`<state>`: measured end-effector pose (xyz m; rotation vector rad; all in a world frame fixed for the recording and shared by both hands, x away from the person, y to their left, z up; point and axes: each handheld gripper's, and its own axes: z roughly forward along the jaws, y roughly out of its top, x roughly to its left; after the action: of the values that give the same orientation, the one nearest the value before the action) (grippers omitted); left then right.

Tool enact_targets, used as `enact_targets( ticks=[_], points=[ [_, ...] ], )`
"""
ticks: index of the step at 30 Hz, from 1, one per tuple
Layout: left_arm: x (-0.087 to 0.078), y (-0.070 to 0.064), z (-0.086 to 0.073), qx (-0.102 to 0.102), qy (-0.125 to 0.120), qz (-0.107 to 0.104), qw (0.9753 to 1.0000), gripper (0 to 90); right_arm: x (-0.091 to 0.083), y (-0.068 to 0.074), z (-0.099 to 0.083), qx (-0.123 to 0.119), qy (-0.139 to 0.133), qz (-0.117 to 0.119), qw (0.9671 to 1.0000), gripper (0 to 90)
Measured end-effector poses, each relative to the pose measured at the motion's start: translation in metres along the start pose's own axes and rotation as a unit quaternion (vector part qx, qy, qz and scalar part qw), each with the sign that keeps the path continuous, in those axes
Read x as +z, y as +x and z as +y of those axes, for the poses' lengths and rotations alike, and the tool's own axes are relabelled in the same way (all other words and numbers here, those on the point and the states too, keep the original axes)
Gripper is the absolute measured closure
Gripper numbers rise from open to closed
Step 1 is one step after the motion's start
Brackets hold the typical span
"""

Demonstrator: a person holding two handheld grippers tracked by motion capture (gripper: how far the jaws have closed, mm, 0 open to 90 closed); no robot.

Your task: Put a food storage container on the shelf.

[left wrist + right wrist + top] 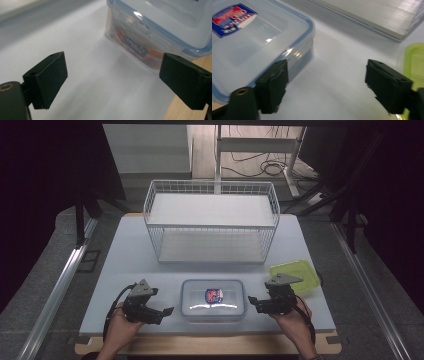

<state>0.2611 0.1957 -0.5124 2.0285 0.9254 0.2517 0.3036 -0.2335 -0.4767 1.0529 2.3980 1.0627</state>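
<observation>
Here we note a clear lidded container (pixel 213 300) sitting near the front edge of the white table (pixel 125 255), between the two hand-held grippers. The left gripper (pixel 167 311) rests just beside the container's left end, jaws spread wide with nothing between them. The right gripper (pixel 251 301) sits at the container's right end, jaws likewise parted and empty; one jaw lies close against the container's corner, though we cannot tell if it touches. Behind stands a white wire shelf rack (pixel 211 222). A green lid (pixel 295 274) lies right of the container.
</observation>
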Motion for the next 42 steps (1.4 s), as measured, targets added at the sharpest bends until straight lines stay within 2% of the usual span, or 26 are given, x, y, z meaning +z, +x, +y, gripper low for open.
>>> enact_targets(
  ticks=[2,7,9,12,14,15,17,19,21,23,25,28,29,33,35,38,40,42],
  points=[
    [-0.003,0.001,0.003,0.000,-0.009,-0.005,0.9999,7.8,0.001,-0.001,0.000,0.003,-0.004,0.018,0.9998,12.4],
    [-0.001,-0.002,0.016,0.003,-0.015,-0.026,0.9995,7.2,0.003,0.004,0.004,0.012,-0.012,0.052,0.9985,7.8],
    [0.002,-0.005,0.023,0.000,-0.008,-0.034,0.9994,6.8,0.003,0.007,0.007,0.013,-0.013,0.064,0.9978,6.5],
    [0.011,-0.009,0.034,-0.010,0.010,-0.058,0.9982,5.5,0.004,0.014,0.010,0.008,-0.008,0.072,0.9974,6.3],
    [0.019,-0.014,0.039,-0.004,0.028,-0.062,0.9977,5.4,0.006,0.019,0.012,0.006,-0.002,0.074,0.9972,5.0],
    [0.022,-0.015,0.041,0.001,0.035,-0.060,0.9976,5.4,0.008,0.022,0.014,0.001,0.002,0.082,0.9966,3.7],
    [0.029,-0.017,0.043,0.005,0.046,-0.055,0.9974,5.4,0.010,0.027,0.015,-0.001,0.011,0.083,0.9965,2.9],
    [0.034,-0.016,0.044,-0.003,0.052,-0.071,0.9961,5.3,0.014,0.030,0.016,-0.004,0.020,0.084,0.9963,3.4],
    [0.039,-0.016,0.045,-0.007,0.057,-0.076,0.9954,5.3,0.017,0.032,0.017,0.003,0.029,0.089,0.9956,3.8],
    [0.042,-0.013,0.047,-0.016,0.059,-0.091,0.9940,4.0,0.022,0.031,0.017,0.017,0.038,0.100,0.9941,4.5],
    [0.048,-0.009,0.046,-0.030,0.063,-0.111,0.9914,3.5,0.027,0.029,0.017,0.037,0.043,0.117,0.9915,4.4],
    [0.059,-0.006,0.044,-0.058,0.066,-0.151,0.9847,1.8,0.034,0.026,0.017,0.065,0.049,0.136,0.9874,2.3],
    [0.060,-0.005,0.043,-0.068,0.068,-0.155,0.9832,0.0,0.036,0.024,0.017,0.078,0.054,0.147,0.9846,2.3],
    [0.062,-0.003,0.041,-0.084,0.074,-0.167,0.9795,0.0,0.045,0.018,0.013,0.119,0.064,0.188,0.9728,1.8],
    [0.062,-0.005,0.040,-0.094,0.086,-0.172,0.9769,0.0,0.045,0.017,0.012,0.123,0.066,0.192,0.9715,2.8],
    [0.058,-0.007,0.039,-0.100,0.096,-0.176,0.9746,1.8,0.039,0.016,0.013,0.126,0.068,0.187,0.9718,10.6],
    [0.053,-0.009,0.037,-0.106,0.095,-0.175,0.9743,5.9,0.035,0.013,0.011,0.146,0.067,0.190,0.9685,17.6],
    [0.045,-0.008,0.034,-0.120,0.073,-0.173,0.9750,15.4,0.030,0.009,0.009,0.173,0.066,0.196,0.9630,25.4]
  ],
)
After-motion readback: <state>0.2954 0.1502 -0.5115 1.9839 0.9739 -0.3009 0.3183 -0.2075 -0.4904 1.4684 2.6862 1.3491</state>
